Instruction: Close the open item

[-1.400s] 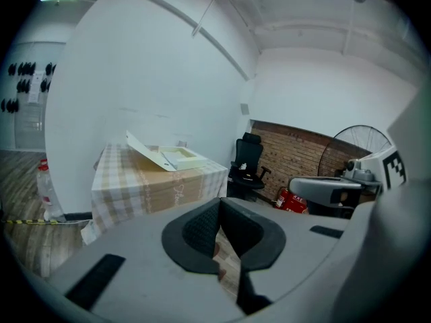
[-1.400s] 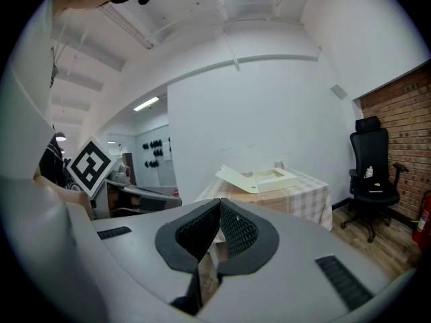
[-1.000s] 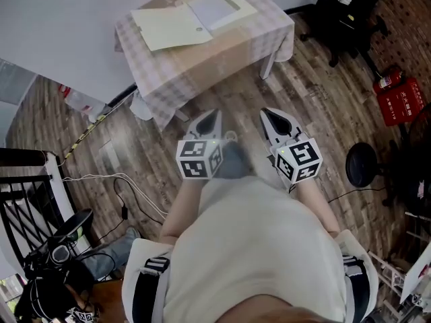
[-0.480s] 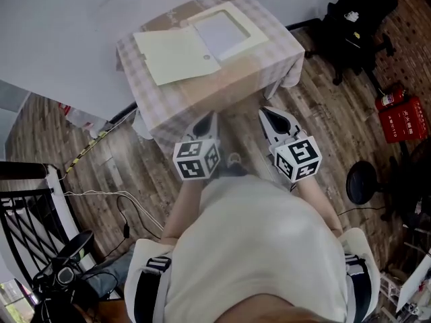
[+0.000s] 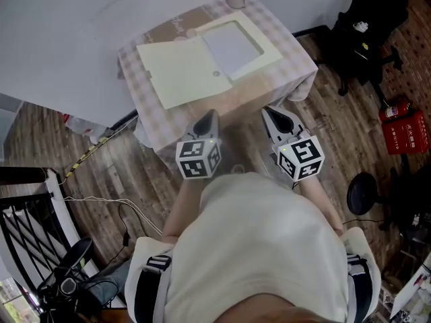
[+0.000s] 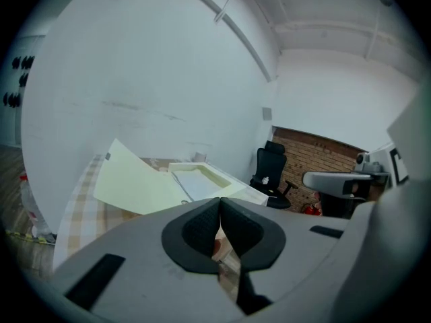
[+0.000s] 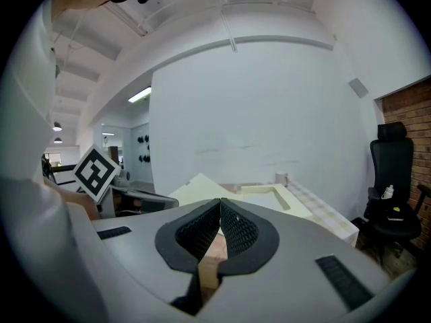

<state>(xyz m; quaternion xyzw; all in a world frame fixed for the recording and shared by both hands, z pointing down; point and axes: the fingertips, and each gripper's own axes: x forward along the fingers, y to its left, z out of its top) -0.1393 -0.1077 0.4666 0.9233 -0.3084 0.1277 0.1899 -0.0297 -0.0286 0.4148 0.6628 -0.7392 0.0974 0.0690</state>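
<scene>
One open box (image 5: 258, 58) beyond left gripper (image 5: 211, 115), right gripper (image 5: 268, 112)

An office-like workroom: black office chair (image 5: 374, 9), red fire extinguisher (image 5: 394, 110), cables (image 5: 101, 199) on wooden floor (image 5: 337, 120).

Head view looks steeply down; both gripper views face the open box (image 5: 210, 58).
</scene>
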